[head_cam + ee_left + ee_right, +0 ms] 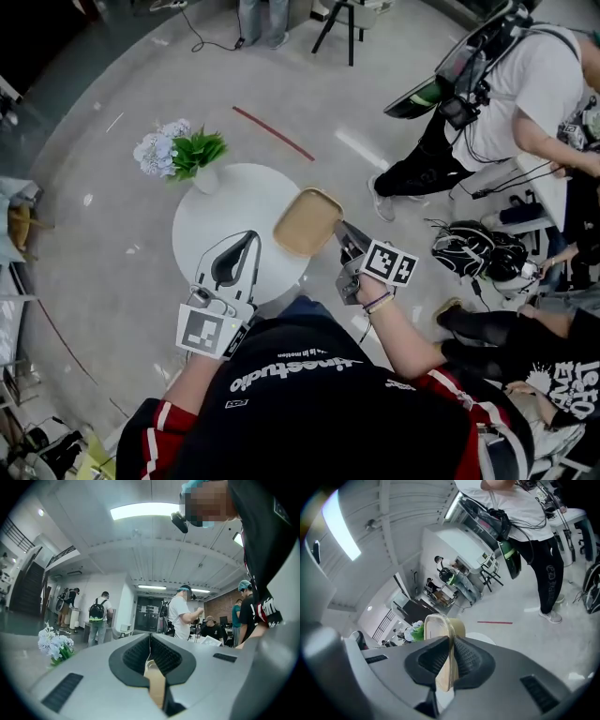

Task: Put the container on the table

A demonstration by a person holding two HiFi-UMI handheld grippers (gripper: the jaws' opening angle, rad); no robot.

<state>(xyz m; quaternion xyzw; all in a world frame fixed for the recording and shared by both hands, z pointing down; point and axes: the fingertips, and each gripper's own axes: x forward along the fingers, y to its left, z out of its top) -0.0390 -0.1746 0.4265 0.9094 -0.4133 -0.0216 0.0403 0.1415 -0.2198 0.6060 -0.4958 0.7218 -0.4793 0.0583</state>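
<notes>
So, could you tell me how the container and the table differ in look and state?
The container is tan; the table is white. The container is a rounded rectangle, the table a circle and much larger. The container is held by its rim in the right gripper, over the table's edge, while the table stands on the floor. Both have rounded outlines.

Right gripper (451,641) tilted down — clamped, left gripper (150,646) level, closed

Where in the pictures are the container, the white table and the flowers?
container (306,223), head view, middle of its tan inside.
white table (223,211), head view, bare part of its top.
flowers (157,152), head view, the pale blossoms.
</notes>
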